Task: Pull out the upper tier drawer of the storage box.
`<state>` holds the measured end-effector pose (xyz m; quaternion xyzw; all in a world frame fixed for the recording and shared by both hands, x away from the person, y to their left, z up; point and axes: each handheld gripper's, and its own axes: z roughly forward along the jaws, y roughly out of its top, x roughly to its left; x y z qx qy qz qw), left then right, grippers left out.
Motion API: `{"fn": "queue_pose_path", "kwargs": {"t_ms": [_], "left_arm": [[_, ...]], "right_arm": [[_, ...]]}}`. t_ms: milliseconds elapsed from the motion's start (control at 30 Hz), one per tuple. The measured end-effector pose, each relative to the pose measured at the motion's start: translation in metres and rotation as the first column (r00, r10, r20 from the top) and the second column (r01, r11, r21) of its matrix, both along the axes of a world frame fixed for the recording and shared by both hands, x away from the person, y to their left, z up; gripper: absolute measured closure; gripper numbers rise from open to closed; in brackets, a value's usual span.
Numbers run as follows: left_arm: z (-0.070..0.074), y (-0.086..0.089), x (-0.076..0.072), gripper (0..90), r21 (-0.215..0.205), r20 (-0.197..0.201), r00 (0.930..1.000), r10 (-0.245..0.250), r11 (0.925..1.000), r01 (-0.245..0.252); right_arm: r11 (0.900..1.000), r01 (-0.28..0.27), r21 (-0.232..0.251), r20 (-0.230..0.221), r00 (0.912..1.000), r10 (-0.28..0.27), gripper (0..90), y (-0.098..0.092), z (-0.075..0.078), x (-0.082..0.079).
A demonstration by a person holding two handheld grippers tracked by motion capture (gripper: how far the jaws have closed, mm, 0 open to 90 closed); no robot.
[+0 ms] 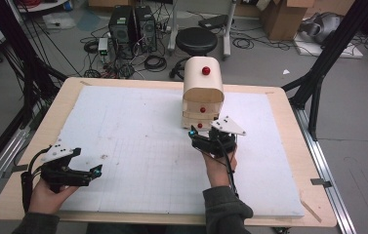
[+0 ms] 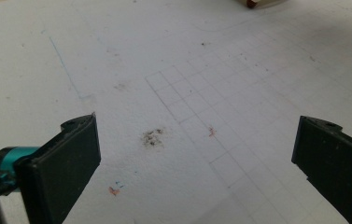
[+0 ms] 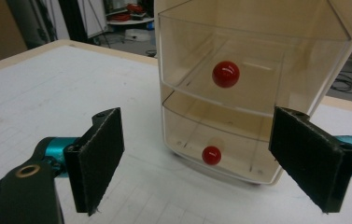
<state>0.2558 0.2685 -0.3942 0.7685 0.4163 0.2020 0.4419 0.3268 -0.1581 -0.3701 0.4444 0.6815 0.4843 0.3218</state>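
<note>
The right gripper (image 3: 197,161), jaws apart and empty, faced the cream plastic drawer cabinet's (image 3: 257,70) lowest red round knob (image 3: 211,155) to pull it; the left gripper (image 2: 197,154) rested open.

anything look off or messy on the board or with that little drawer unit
Nothing serious. The drawer unit stands upright, its clear drawers pushed in. The white board carries a small dark smudge and faint coloured specks between the left gripper's open jaws.

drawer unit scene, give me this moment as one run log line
right gripper: open, facing drawer unit, nothing between fingers | lower red knob: untouched | left gripper: open, over white board
</note>
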Motion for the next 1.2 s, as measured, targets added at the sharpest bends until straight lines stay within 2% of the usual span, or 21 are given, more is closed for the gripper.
{"fn": "queue_pose_path", "kwargs": {"t_ms": [67,167,233,267,333,633,700,833,900,1000,1200], "left_arm": [[0.0,0.0,0.0,1.7,0.001,0.002,1.0,-0.004,1.0,0.004],[0.0,0.0,0.0,1.7,0.0,0.003,1.0,-0.004,1.0,0.004],[0.0,0.0,0.0,1.7,0.004,0.002,1.0,0.0,1.0,0.0],[0.001,0.001,0.0,1.7,0.006,0.002,1.0,0.0,1.0,0.0],[0.001,0.001,0.0,1.7,0.001,0.003,1.0,0.002,1.0,-0.002],[0.0,-0.001,0.0,1.7,0.01,0.003,1.0,-0.003,0.9999,0.003],[0.0,0.0,0.0,1.7,0.01,0.005,1.0,-0.005,0.9999,0.005],[0.0,0.0,0.0,1.7,0.007,0.004,1.0,-0.004,1.0,0.004],[0.0,0.0,0.0,1.7,0.006,0.006,1.0,-0.002,1.0,0.002],[0.001,0.002,0.0,1.7,0.006,0.005,1.0,0.001,1.0,-0.001],[0.001,0.002,0.0,1.7,0.011,0.005,1.0,0.002,0.9999,-0.002]], "right_arm": [[1.0,0.025,0.009,0.011,0.9996,-0.025,24.3,0.004,0.003,0.004],[0.999,0.048,0.009,0.023,0.9986,-0.048,25.9,0.006,0.002,0.007],[0.998,0.066,-0.023,0.032,0.9973,-0.065,28.3,0.008,0.001,0.01],[0.996,0.082,-0.027,0.034,0.9961,-0.081,33.3,0.009,0.0,0.012],[0.996,0.087,-0.026,0.035,0.9957,-0.086,33.8,0.009,-0.001,0.013],[0.99,0.137,-0.039,0.06,0.9891,-0.134,46.6,0.014,0.001,0.019],[0.989,0.144,-0.046,0.052,0.9885,-0.142,48.6,0.015,0.001,0.02],[0.986,0.159,-0.053,0.065,0.9857,-0.155,53.6,0.02,0.003,0.022],[0.985,0.165,-0.055,0.054,0.9854,-0.162,54.5,0.023,0.003,0.024],[0.981,0.184,-0.066,0.057,0.982,-0.18,60.4,0.026,0.003,0.026],[0.978,0.199,-0.063,0.059,0.9789,-0.196,64.9,0.026,0.002,0.027]]}}
